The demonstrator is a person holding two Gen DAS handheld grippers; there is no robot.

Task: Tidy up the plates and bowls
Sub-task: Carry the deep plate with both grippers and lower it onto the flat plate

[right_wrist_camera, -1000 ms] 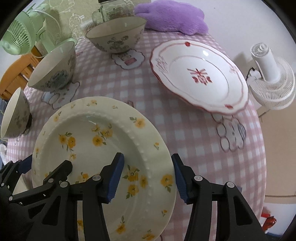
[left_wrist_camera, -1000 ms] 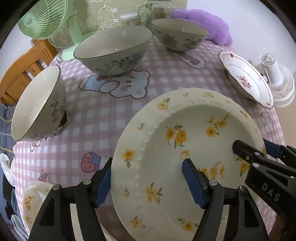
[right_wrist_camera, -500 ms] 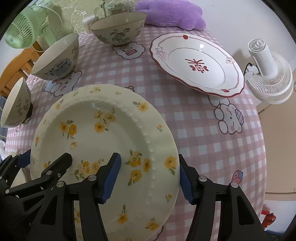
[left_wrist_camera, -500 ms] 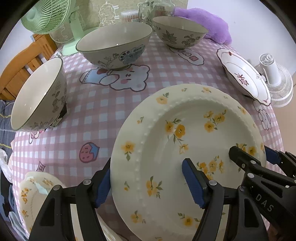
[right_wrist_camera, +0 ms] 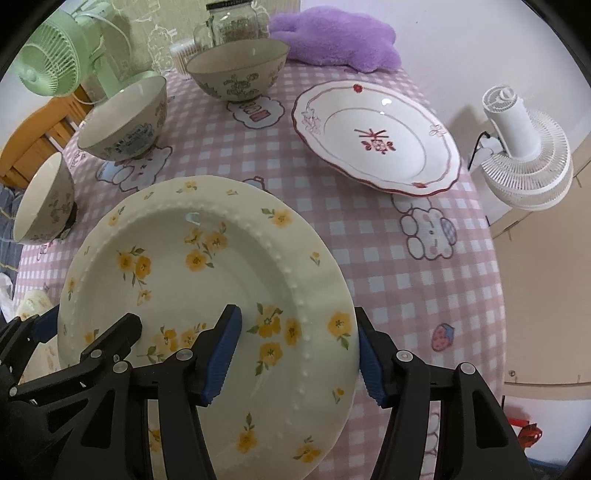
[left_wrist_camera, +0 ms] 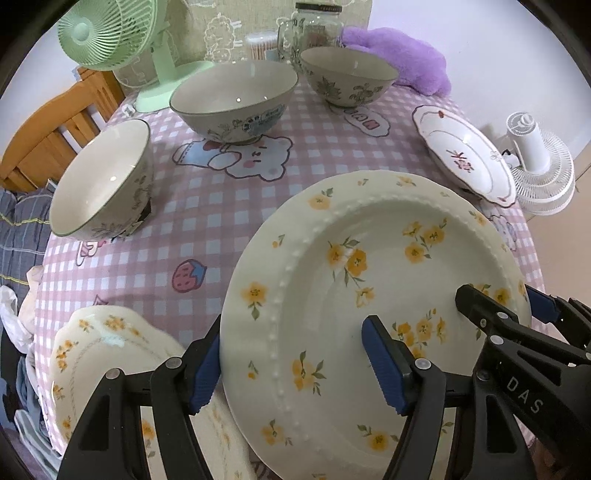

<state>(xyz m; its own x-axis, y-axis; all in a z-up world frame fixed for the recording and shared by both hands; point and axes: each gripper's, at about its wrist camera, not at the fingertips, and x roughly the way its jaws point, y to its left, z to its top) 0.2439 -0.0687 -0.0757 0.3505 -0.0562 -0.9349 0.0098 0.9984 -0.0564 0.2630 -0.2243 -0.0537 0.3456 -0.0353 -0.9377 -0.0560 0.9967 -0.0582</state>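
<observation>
Yellow-flowered plate (left_wrist_camera: 369, 295) raised, tilted, over second flowered plate (left_wrist_camera: 92, 343). Red-trimmed plate (right_wrist_camera: 376, 136) far right. Three bowls (left_wrist_camera: 236, 99) upright behind.

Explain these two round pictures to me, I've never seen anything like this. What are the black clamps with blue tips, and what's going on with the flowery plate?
There is no robot here. A person holds a two-finger clamp in each hand, and each clamp has a fisheye camera looking along its fingers. One picture is from the left gripper, the other from the right gripper. Both are clamped on opposite rims of the yellow-flowered plate, holding it together over the pink checked tablecloth. The right one's jaws have just opened slightly, with the rim between them. On the cloth stand three bowls, a red-patterned plate and a second flowered plate near the edge. A green fan and a purple plush sit at the back.
</observation>
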